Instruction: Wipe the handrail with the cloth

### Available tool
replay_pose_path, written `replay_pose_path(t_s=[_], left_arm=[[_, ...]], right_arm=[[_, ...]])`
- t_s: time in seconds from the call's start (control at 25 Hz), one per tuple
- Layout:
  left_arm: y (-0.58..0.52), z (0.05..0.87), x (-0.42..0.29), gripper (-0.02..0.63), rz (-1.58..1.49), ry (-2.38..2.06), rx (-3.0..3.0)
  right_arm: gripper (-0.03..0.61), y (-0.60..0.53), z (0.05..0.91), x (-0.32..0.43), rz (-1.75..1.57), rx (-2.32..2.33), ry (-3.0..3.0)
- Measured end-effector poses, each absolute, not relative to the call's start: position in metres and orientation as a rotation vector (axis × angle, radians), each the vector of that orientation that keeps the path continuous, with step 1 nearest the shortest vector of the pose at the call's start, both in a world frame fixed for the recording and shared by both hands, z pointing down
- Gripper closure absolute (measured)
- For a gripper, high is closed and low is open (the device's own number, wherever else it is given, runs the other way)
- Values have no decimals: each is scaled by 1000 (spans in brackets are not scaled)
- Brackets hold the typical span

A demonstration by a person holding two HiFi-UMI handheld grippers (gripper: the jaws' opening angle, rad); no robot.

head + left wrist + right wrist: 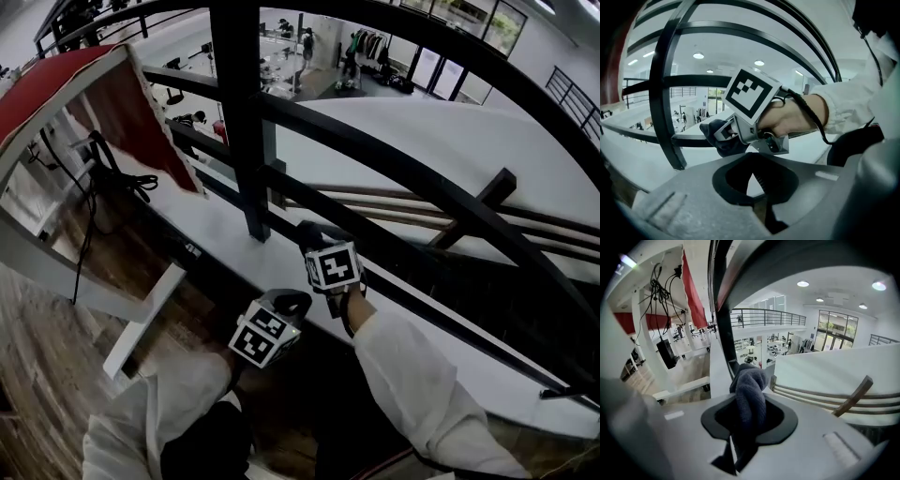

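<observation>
The handrail is a black metal railing with several curved rails (412,178) and an upright post (239,141). My right gripper (314,240) is shut on a dark blue cloth (307,231), which sits against a low rail (281,183) just right of the post. The bunched cloth (749,390) sticks up between the jaws in the right gripper view. In the left gripper view the cloth (715,137) touches a horizontal rail (689,139), ahead of the right gripper (725,133). My left gripper (289,304) hangs below and behind, its jaws (754,187) shut with nothing held.
A white ledge (216,220) runs under the railing. A red-and-white panel (56,84) with hanging black cables (112,178) stands at the left over a wood floor (37,375). Wooden rails (394,202) and a white wall (450,141) lie beyond the railing.
</observation>
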State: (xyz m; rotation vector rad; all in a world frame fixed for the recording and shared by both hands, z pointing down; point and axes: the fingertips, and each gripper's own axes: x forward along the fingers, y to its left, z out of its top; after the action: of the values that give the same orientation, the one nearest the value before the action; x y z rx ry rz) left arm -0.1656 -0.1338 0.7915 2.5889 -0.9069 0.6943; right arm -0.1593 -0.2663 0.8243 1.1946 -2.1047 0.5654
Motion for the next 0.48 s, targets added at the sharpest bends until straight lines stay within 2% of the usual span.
replay_pose_path(t_s=[0.48], left_arm=[[-111, 795, -83, 612, 705, -720, 2594]], right_arm=[[491, -204, 823, -50, 730, 1367, -2117]])
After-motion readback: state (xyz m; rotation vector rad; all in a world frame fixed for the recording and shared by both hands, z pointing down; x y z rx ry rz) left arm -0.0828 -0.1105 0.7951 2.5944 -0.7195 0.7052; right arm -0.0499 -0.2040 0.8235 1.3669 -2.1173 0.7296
